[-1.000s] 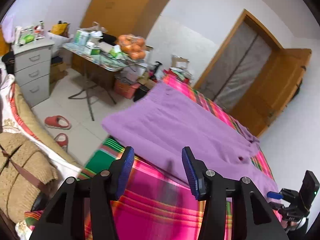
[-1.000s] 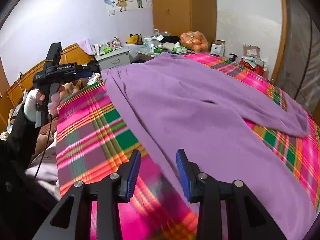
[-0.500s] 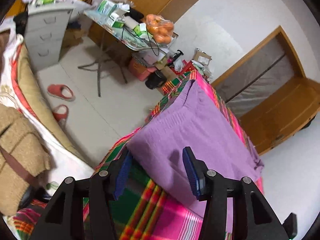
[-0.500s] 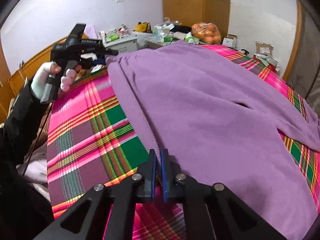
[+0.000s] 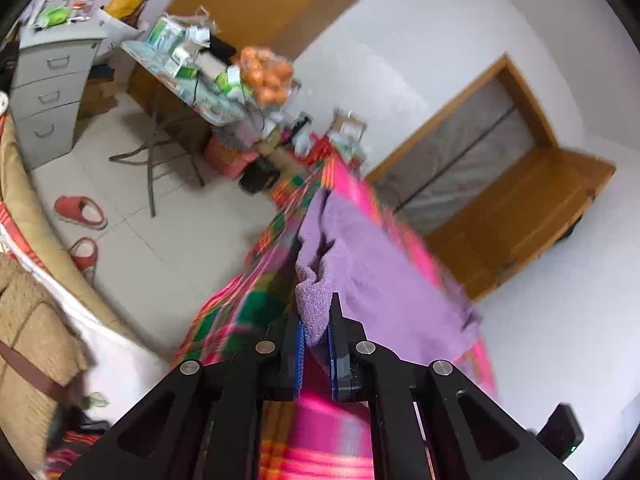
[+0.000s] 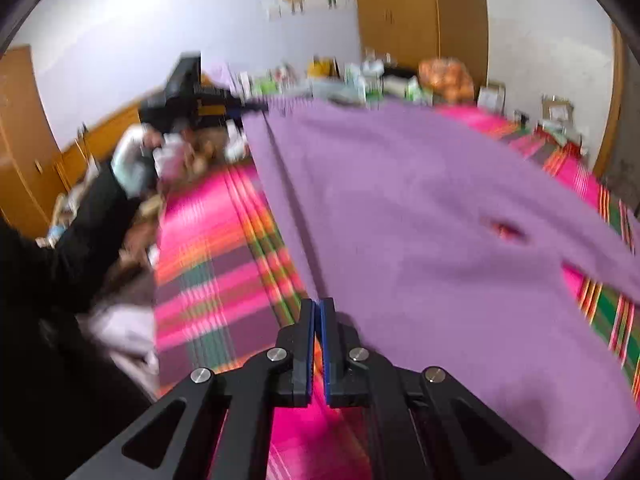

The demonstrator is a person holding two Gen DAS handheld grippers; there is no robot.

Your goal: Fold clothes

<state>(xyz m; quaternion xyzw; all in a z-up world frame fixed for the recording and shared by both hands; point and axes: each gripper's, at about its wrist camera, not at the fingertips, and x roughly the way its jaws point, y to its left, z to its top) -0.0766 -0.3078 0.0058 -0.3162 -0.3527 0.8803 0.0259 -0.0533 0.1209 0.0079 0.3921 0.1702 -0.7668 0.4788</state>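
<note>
A purple knit garment (image 6: 420, 216) lies spread on a bed with a pink, green and orange plaid cover (image 6: 208, 264). My left gripper (image 5: 316, 320) is shut on a bunched corner of the purple garment (image 5: 372, 264), lifted off the bed's edge. My right gripper (image 6: 317, 312) is shut on the garment's near hem edge. In the right wrist view the left gripper (image 6: 248, 106) holds the far corner, and the hem stretches between the two. Both views are motion-blurred.
A cluttered folding table with a bag of oranges (image 5: 266, 76) and a grey drawer cabinet (image 5: 48, 84) stand left of the bed. Red slippers (image 5: 80, 212) lie on the tiled floor. A wooden door frame (image 5: 480, 152) is beyond the bed.
My left gripper went from open above the bed to shut on the garment's corner. My right gripper shut on the hem half a second ago, and both edges have risen.
</note>
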